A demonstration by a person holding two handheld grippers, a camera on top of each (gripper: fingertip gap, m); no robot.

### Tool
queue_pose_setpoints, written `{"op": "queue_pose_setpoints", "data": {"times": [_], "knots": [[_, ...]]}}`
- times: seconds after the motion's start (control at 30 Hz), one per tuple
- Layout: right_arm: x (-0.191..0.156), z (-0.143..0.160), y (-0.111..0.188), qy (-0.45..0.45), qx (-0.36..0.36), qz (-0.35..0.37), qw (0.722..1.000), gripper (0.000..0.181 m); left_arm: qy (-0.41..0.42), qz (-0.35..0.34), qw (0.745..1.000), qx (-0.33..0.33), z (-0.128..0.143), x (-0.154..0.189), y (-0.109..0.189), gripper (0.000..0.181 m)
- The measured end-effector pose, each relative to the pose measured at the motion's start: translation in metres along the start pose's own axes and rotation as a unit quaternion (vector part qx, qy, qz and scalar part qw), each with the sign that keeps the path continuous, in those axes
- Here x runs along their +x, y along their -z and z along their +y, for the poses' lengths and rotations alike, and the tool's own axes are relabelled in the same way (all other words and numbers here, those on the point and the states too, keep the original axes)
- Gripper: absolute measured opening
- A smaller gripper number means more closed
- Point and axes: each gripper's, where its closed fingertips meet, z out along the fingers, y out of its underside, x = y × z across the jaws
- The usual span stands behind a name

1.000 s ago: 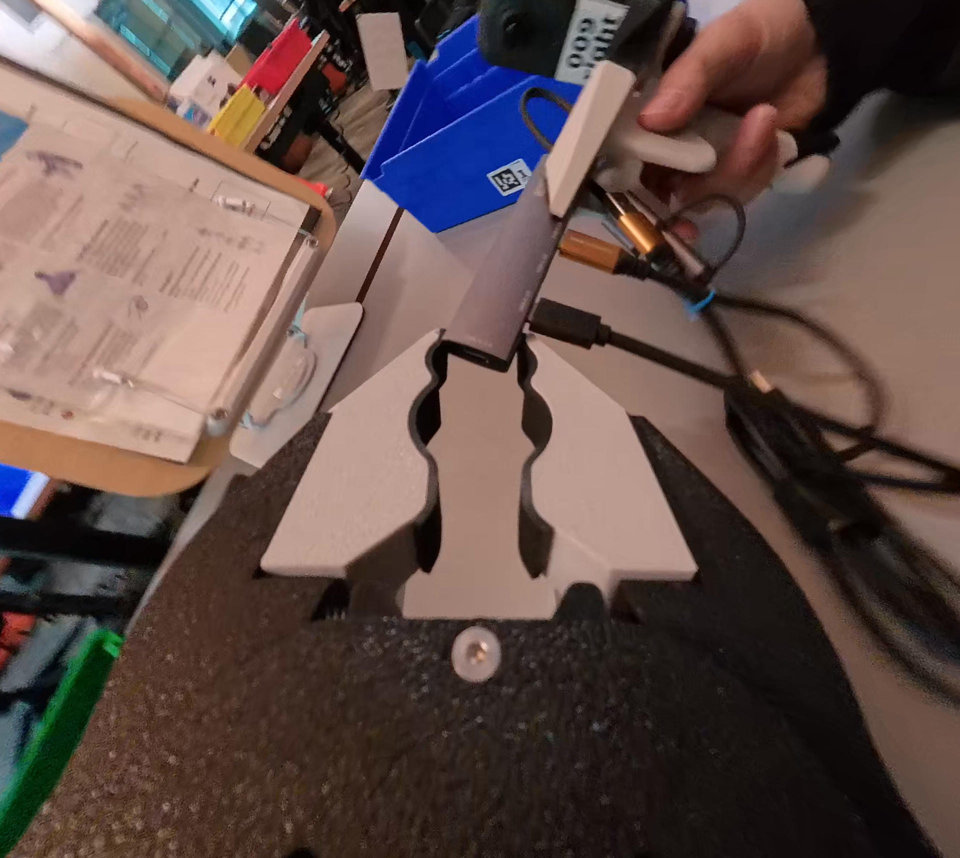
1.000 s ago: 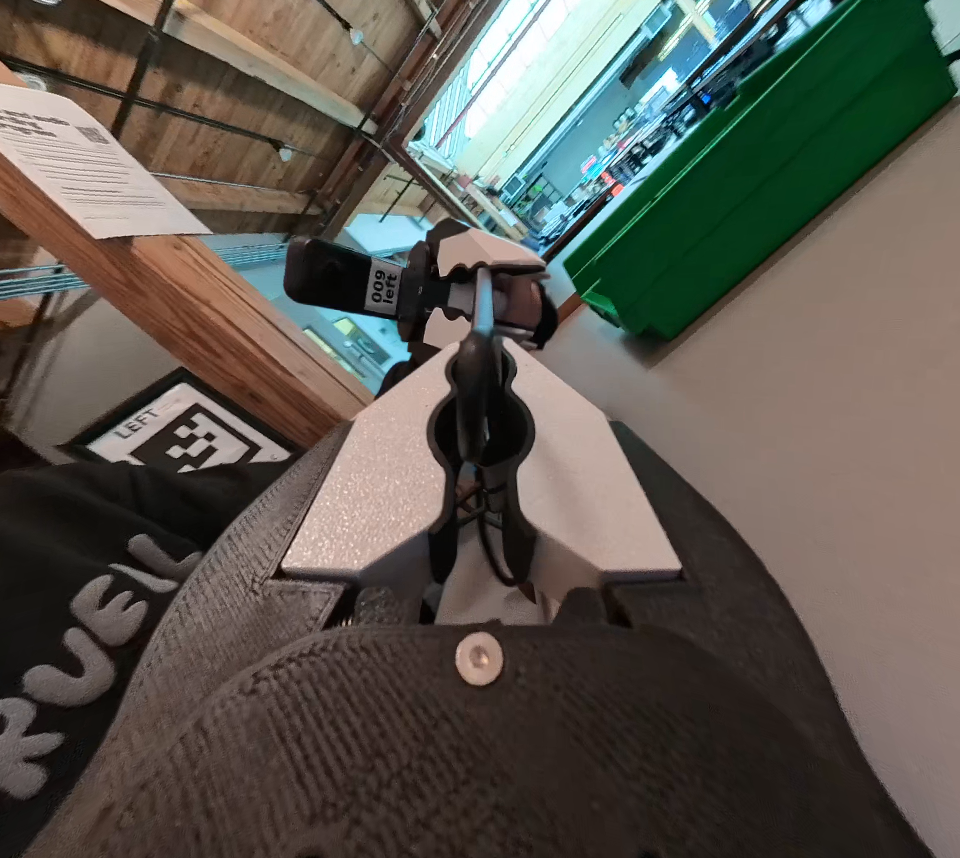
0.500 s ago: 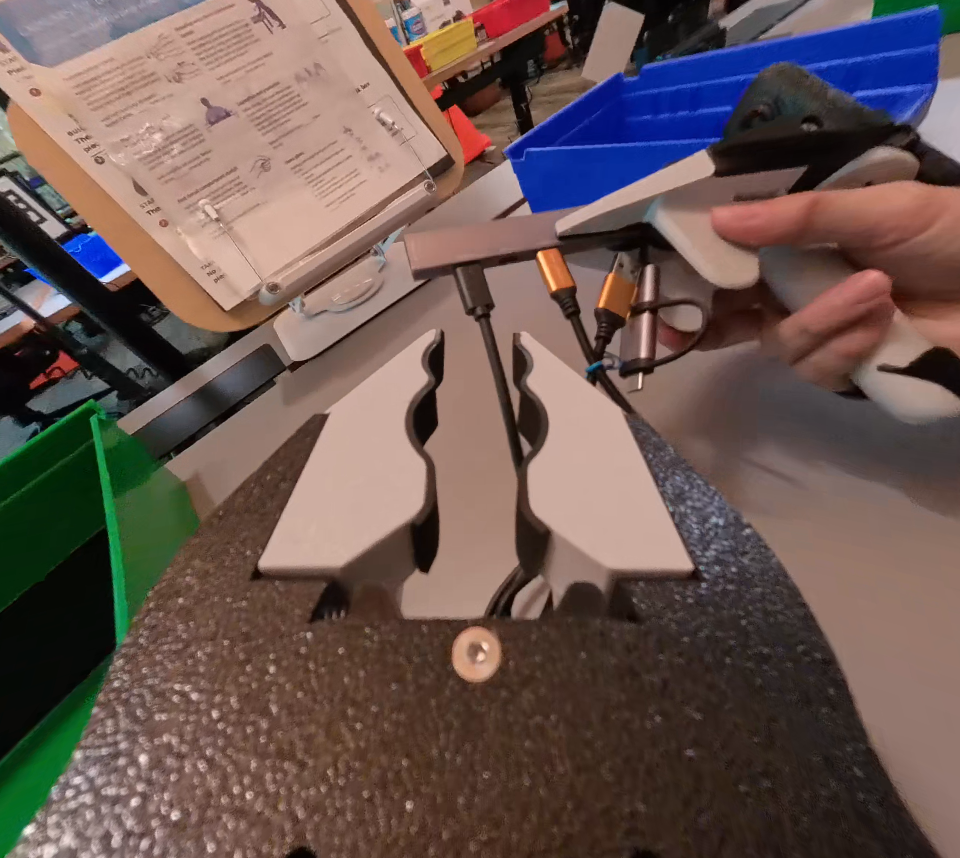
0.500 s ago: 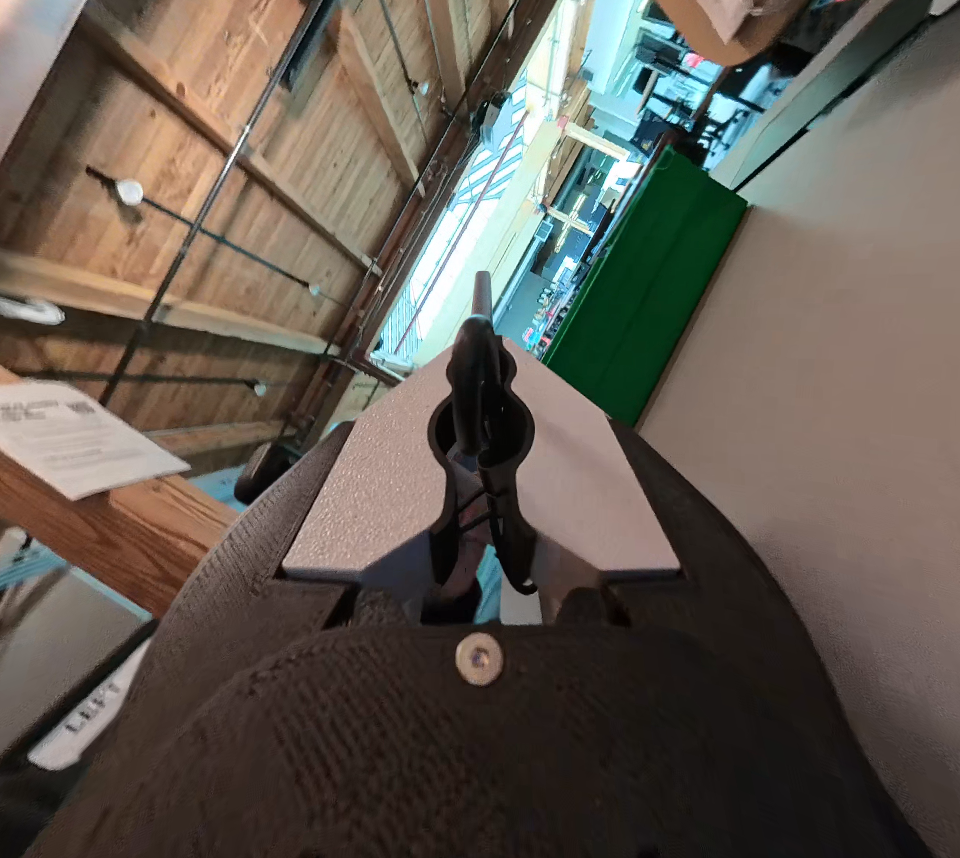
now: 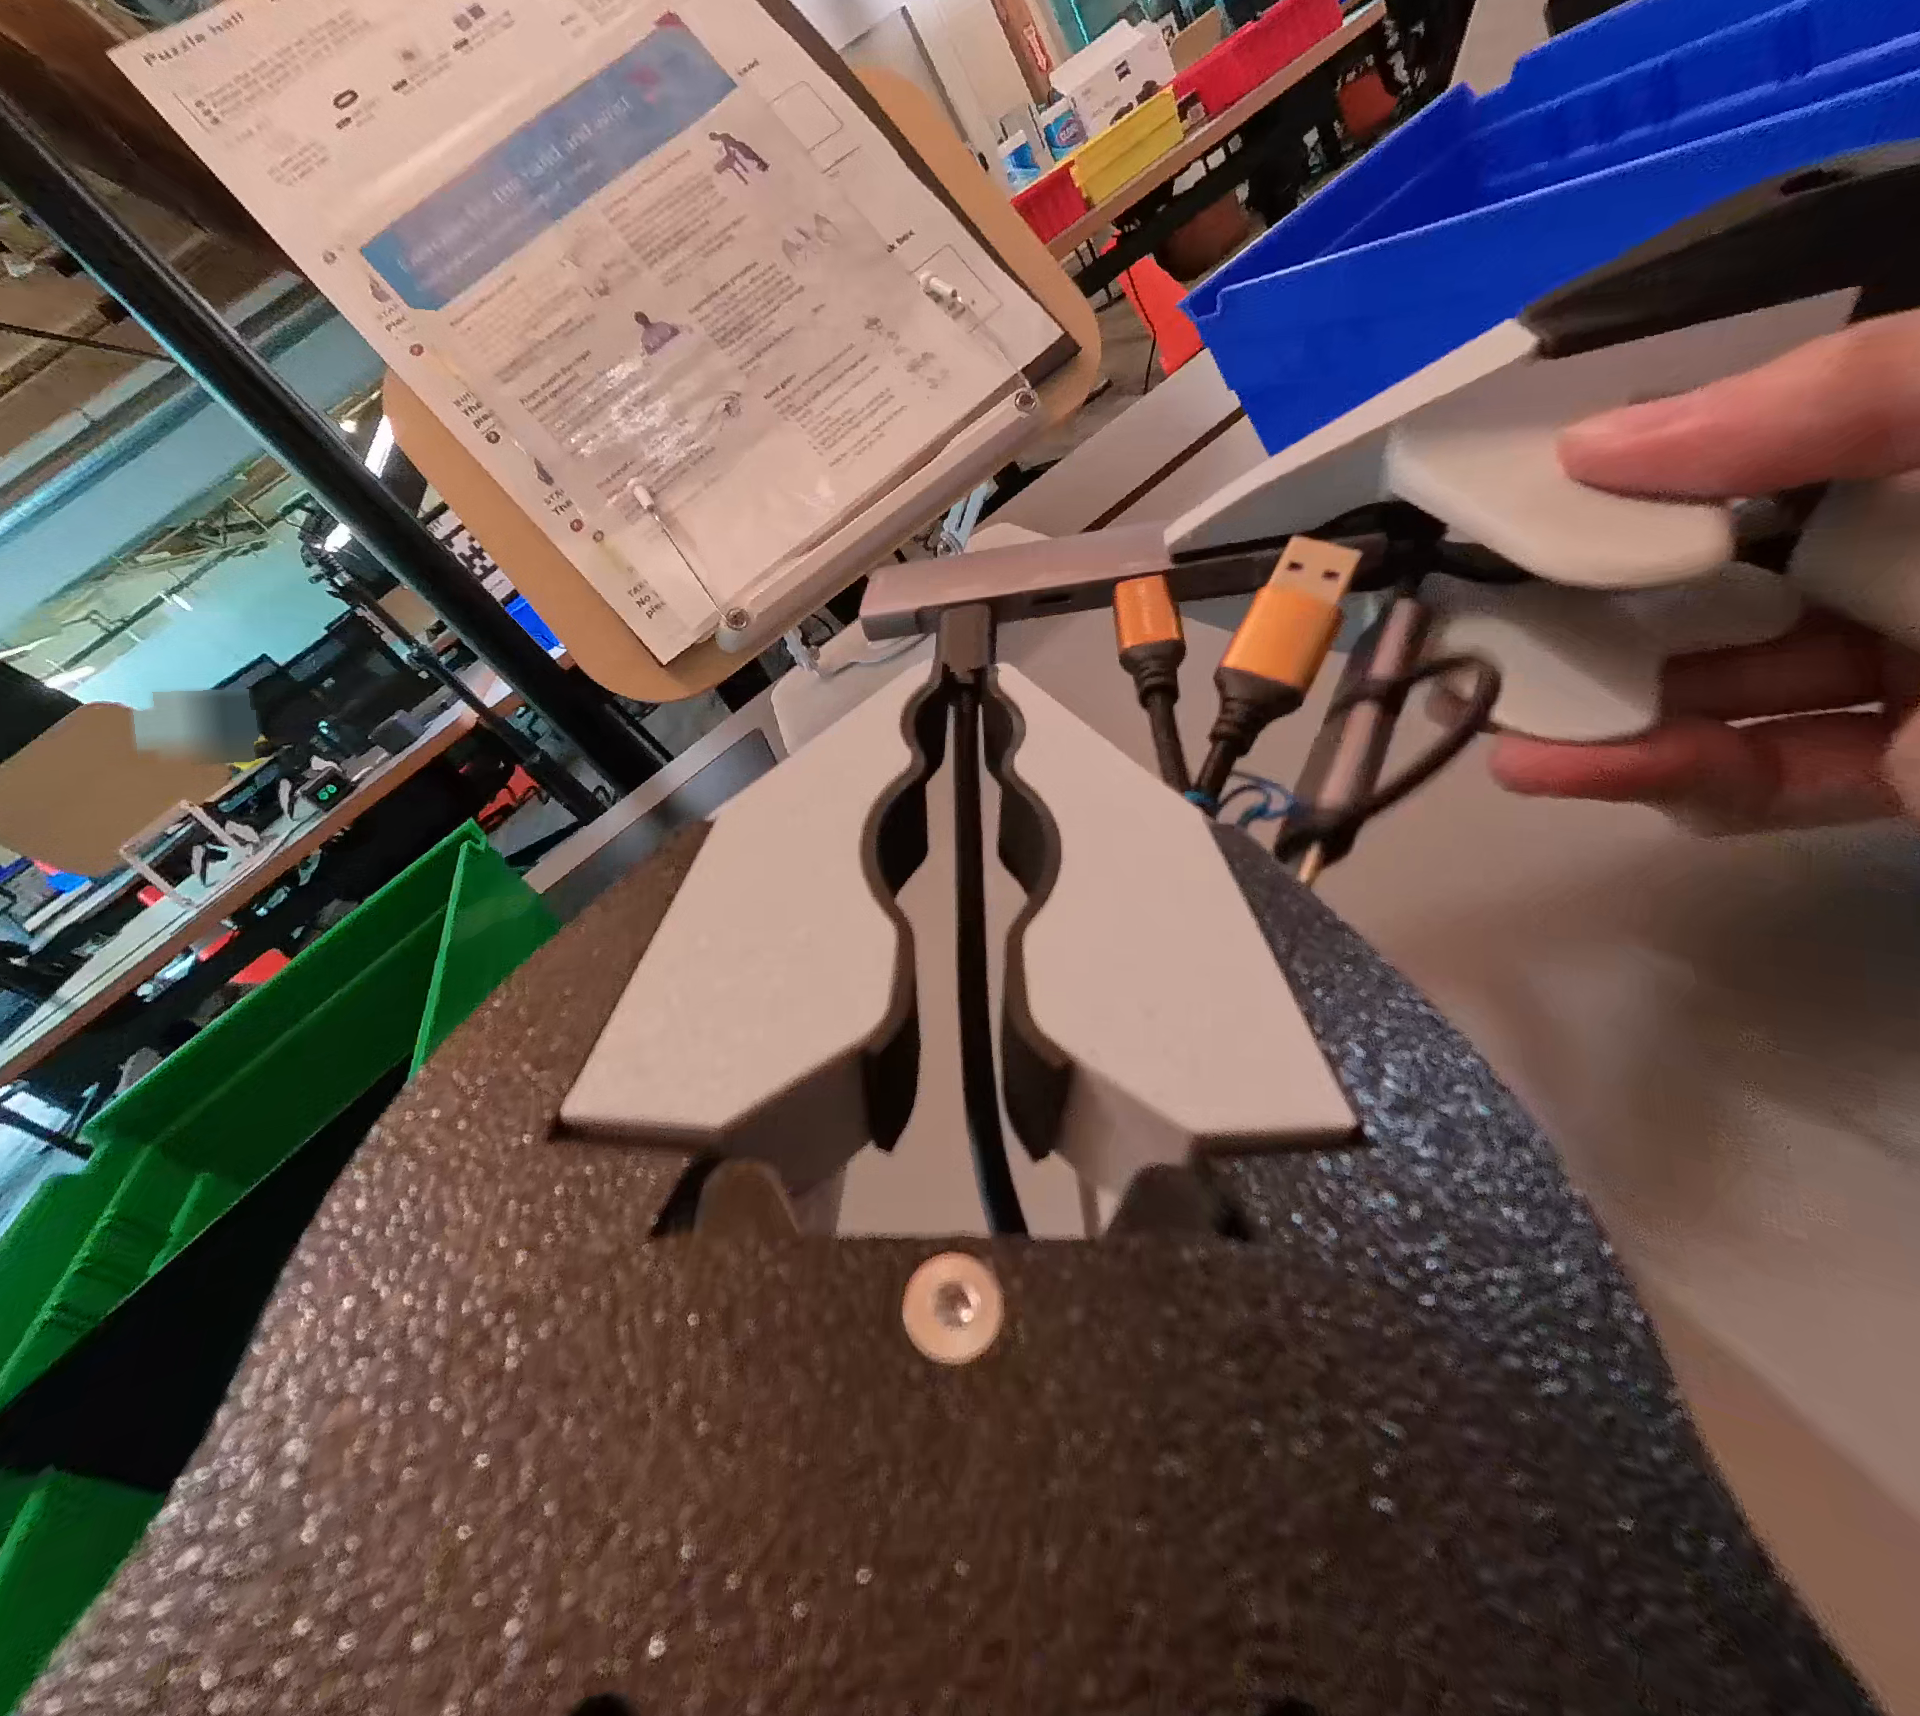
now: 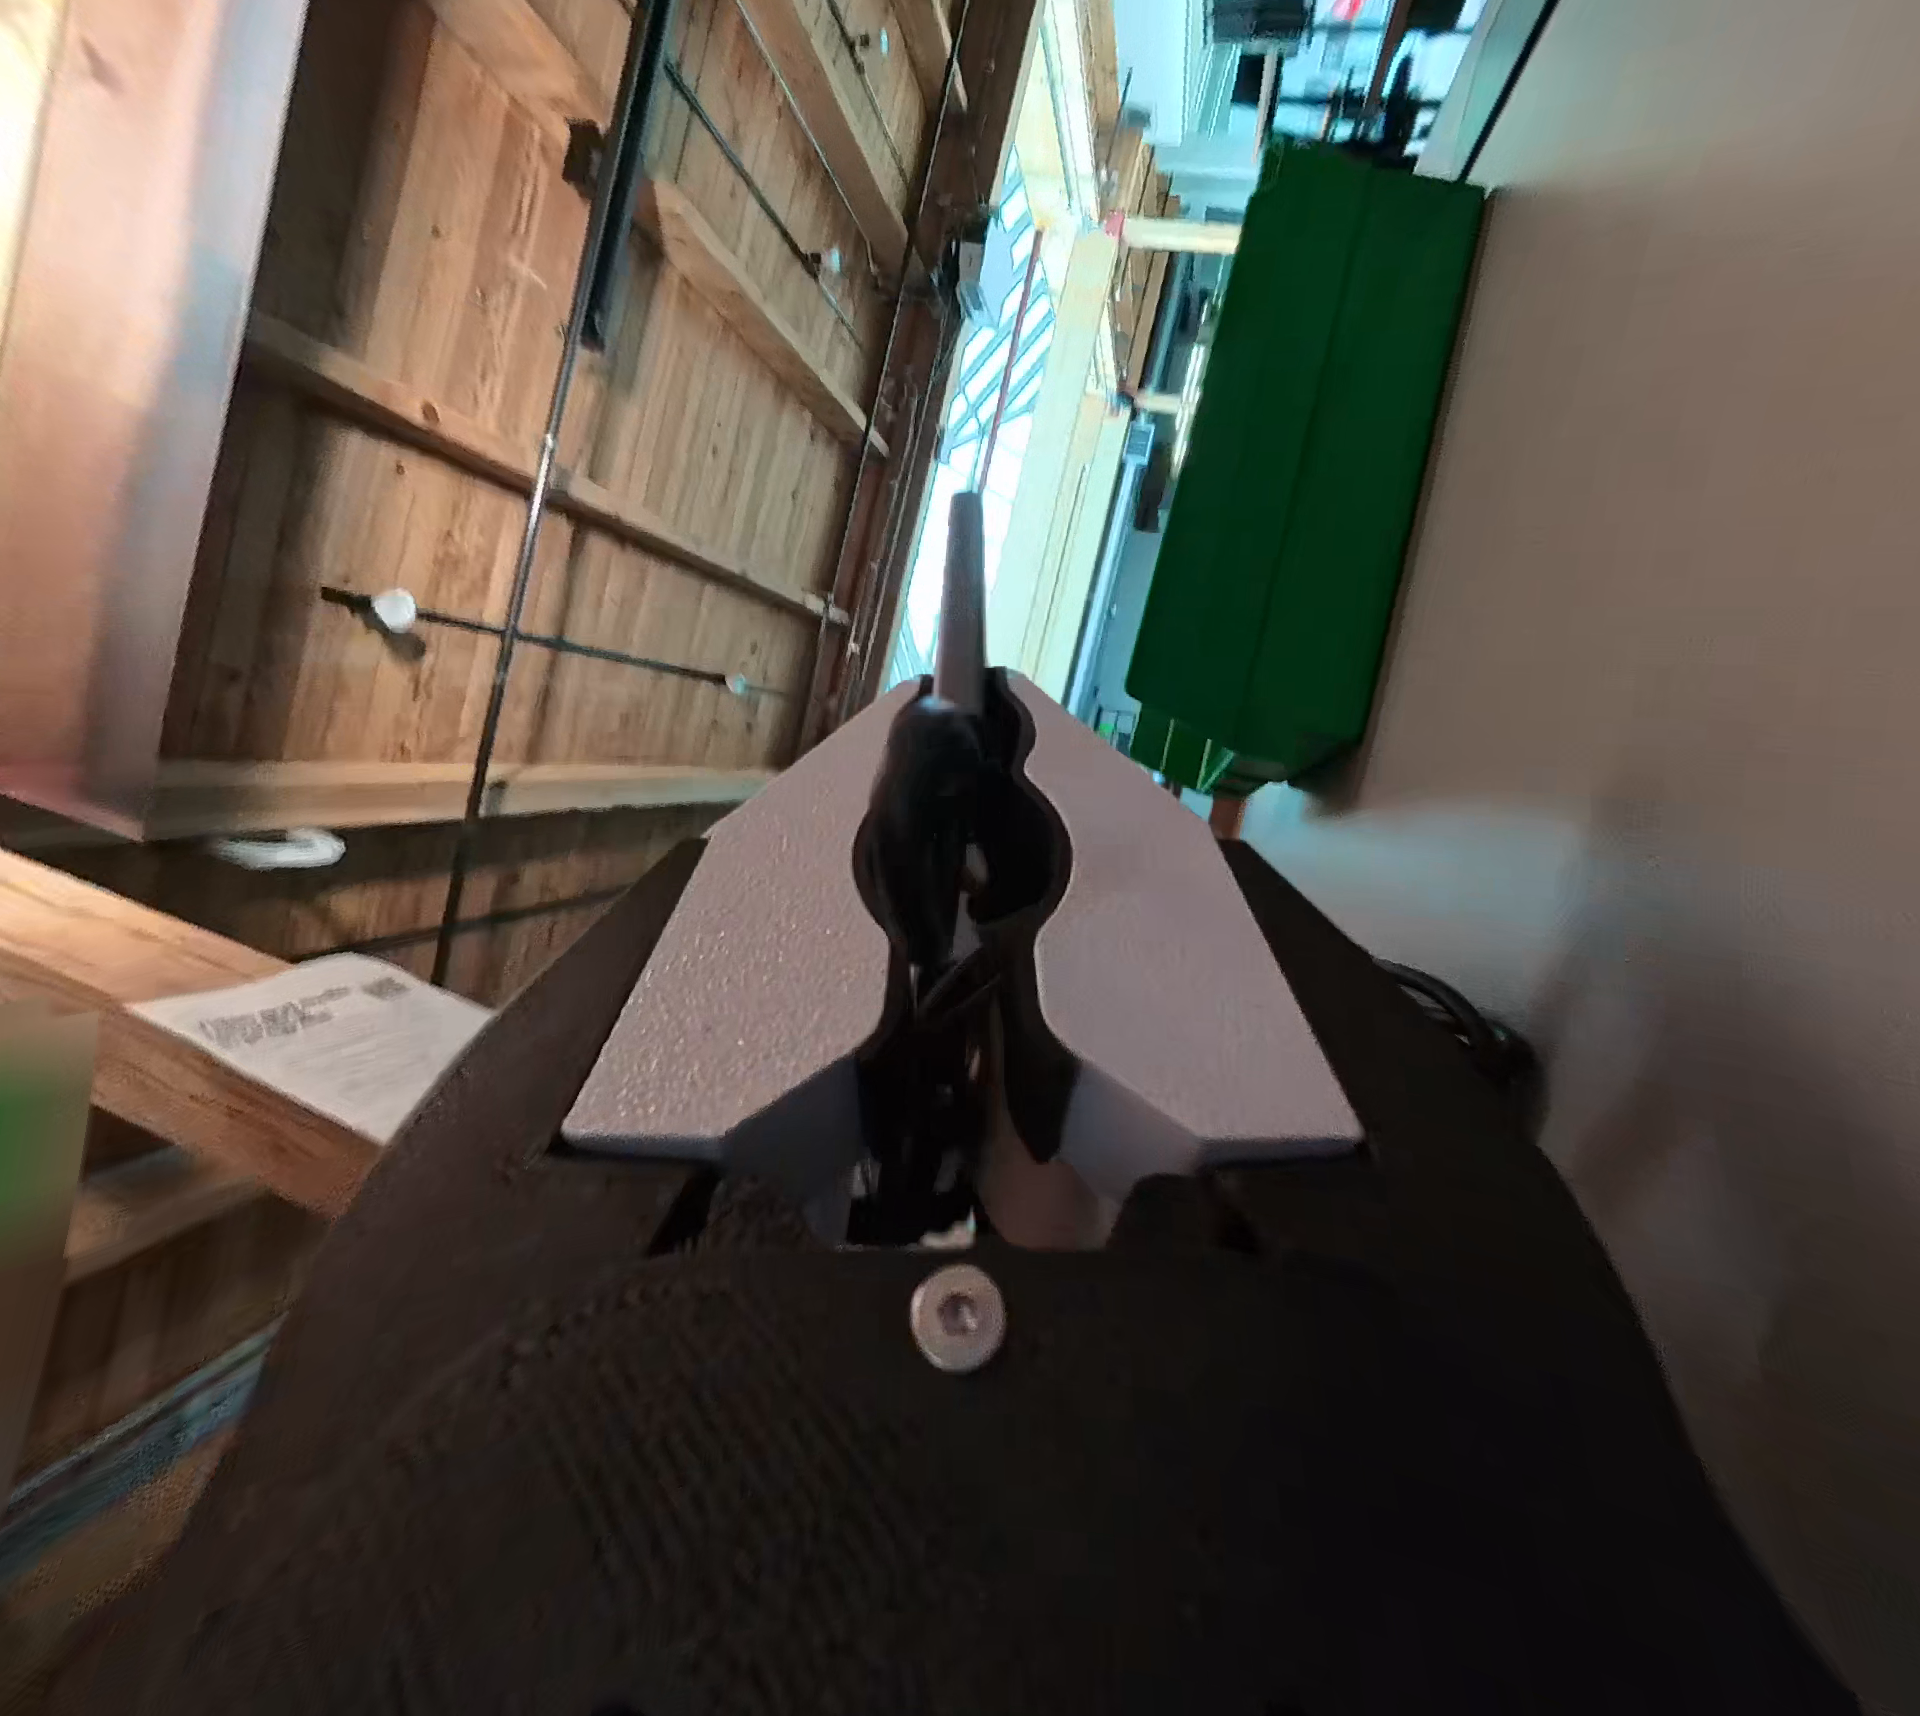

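Two grippers meet over a grey table (image 5: 1558, 991): the left gripper (image 5: 966, 679), jaws clenched on a black cable (image 5: 968, 887) plugged into a grey USB hub (image 5: 1018, 580), which the right gripper (image 6: 961, 700) clamps.

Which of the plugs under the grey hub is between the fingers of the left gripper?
The black plug at the hub's free end; the two orange plugs hang beside it, outside the left gripper.

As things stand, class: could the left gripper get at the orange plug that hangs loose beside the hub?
Probably not yet. The left gripper is shut on the black cable plugged into the hub. The orange plug hangs close by, nothing between.
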Motion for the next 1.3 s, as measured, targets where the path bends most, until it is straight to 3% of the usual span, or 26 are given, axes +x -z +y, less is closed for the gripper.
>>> {"op": "queue_pose_setpoints", "data": {"times": [0.17,0.57,0.73,0.87,1.0,1.1,1.17,1.23,1.3], "knots": [[0.005,0.018,-0.005,0.055,-0.052,0.013,0.997,0.008,0.03,0.039,0.999,-0.007,0.007,-0.006,-0.005,0.003],[0.002,0.002,-0.004,0.103,-0.041,-0.009,0.994,0.008,0.004,0.073,0.997,0.001,0.006,-0.002,0.001,0.003],[0.003,0.016,-0.005,0.151,-0.101,0.002,0.983,0.008,-0.03,0.071,0.997,-0.004,0.009,-0.005,0.002,0.003],[0.003,0.034,-0.007,0.173,-0.152,-0.002,0.973,0.008,-0.001,0.109,0.994,-0.001,0.005,-0.007,0.006,0.003],[-0.003,0.038,-0.007,0.163,-0.178,-0.021,0.97,0.008,-0.023,0.133,0.991,0.012,-0.001,-0.01,0.013,0.004],[-0.01,0.044,-0.003,0.152,-0.216,-0.041,0.964,0.008,-0.034,0.152,0.988,0.011,-0.009,-0.017,0.022,0.026],[-0.014,0.051,0.001,0.158,-0.252,-0.054,0.953,0.008,-0.006,0.191,0.981,0.016,-0.02,-0.022,0.031,0.037],[-0.016,0.059,0.002,0.176,-0.276,-0.061,0.943,0.008,0.08,0.216,0.973,0.016,-0.033,-0.034,0.034,0.037],[-0.018,0.068,0.002,0.199,-0.292,-0.069,0.933,0.008,0.182,0.265,0.947,-0.011,-0.037,-0.034,0.034,0.036]]}}
